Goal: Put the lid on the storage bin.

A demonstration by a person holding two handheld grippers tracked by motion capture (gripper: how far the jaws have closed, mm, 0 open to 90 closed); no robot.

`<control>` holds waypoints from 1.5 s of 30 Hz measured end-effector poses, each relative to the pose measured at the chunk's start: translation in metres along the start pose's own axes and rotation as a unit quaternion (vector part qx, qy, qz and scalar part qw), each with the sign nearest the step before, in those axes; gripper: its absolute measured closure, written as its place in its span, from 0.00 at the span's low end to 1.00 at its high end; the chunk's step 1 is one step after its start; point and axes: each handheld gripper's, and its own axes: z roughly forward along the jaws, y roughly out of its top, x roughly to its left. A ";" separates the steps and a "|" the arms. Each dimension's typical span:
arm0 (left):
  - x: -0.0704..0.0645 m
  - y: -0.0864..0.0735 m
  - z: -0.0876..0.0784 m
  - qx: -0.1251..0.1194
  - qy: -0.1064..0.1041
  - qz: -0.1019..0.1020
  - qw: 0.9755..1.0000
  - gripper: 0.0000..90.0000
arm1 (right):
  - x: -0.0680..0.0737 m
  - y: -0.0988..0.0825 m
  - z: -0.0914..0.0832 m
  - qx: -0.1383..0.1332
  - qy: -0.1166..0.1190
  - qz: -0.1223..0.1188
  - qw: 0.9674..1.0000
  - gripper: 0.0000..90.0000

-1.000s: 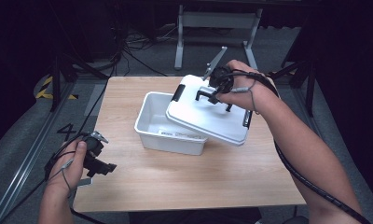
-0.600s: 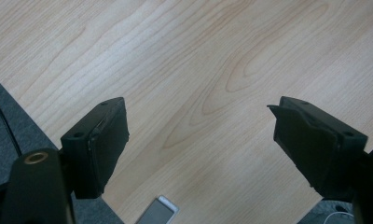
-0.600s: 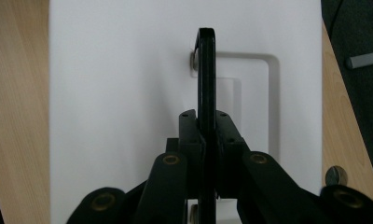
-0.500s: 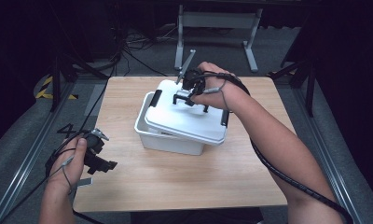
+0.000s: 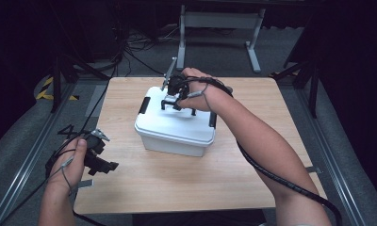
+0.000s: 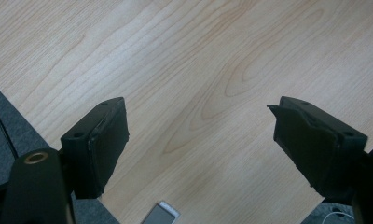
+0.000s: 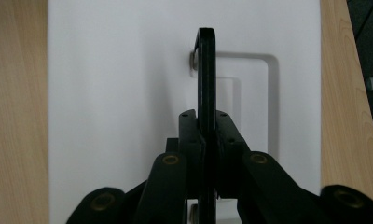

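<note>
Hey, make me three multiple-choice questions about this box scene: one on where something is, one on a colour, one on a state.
1. Where does the lid sit?
A. on the white box
B. on the floor
C. leaning on the table's edge

2. What colour is the handle on the lid?
A. red
B. black
C. white

3. How do the left gripper's jaws stand?
A. clamped on the handle
C. shut on a cable
B. wide open over bare table

Answers:
1 A, the high view shows the lid covering the box.
2 B, the right gripper view shows a black handle pinched by the right gripper.
3 B, the left gripper view shows wood of the table between the parted jaws.
</note>
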 end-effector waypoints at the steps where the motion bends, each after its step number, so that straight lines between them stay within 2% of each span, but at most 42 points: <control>1: 0.000 0.000 0.000 -0.001 0.000 -0.002 1.000 0.21 | -0.001 0.001 0.003 0.002 -0.001 -0.006 1.000 0.94; 5: 0.000 -0.001 -0.001 -0.004 -0.002 0.000 1.000 0.20 | 0.000 0.004 0.013 0.008 -0.004 -0.016 1.000 0.94; 9: 0.000 -0.002 -0.002 -0.004 -0.001 0.003 1.000 0.20 | -0.005 0.004 0.017 0.009 -0.014 -0.015 1.000 0.94; 16: 0.000 -0.003 -0.002 -0.004 -0.003 -0.003 1.000 0.20 | -0.010 0.002 0.028 0.001 -0.004 -0.013 1.000 0.94; 25: -0.001 -0.003 -0.002 -0.006 -0.002 0.002 1.000 0.20 | -0.002 0.003 0.028 0.006 -0.008 -0.020 1.000 0.93; 28: 0.000 -0.003 -0.003 -0.007 -0.003 0.002 1.000 0.20 | -0.003 0.003 0.027 0.005 -0.001 -0.011 1.000 0.86; 29: 0.001 -0.004 -0.003 -0.007 -0.005 0.002 1.000 0.20 | -0.002 0.002 0.024 -0.008 0.009 0.009 1.000 0.74; 32: 0.002 -0.004 -0.003 -0.009 -0.003 -0.002 1.000 0.20 | -0.001 0.001 0.017 -0.035 0.012 0.019 0.999 0.63; 36: 0.001 -0.003 -0.002 -0.006 -0.003 0.002 1.000 0.20 | 0.003 0.001 0.005 -0.053 0.006 0.018 0.998 0.57; 40: 0.000 -0.003 -0.002 -0.007 -0.007 0.002 1.000 0.20 | 0.007 -0.002 -0.009 -0.080 0.005 0.027 0.996 0.53; 42: 0.001 -0.002 -0.002 -0.006 -0.004 0.005 1.000 0.20 | 0.007 -0.003 -0.012 -0.084 0.006 0.030 0.996 0.52; 45: 0.002 0.001 0.000 -0.006 -0.003 0.007 1.000 0.20 | 0.009 -0.012 -0.022 -0.110 0.001 0.037 0.993 0.49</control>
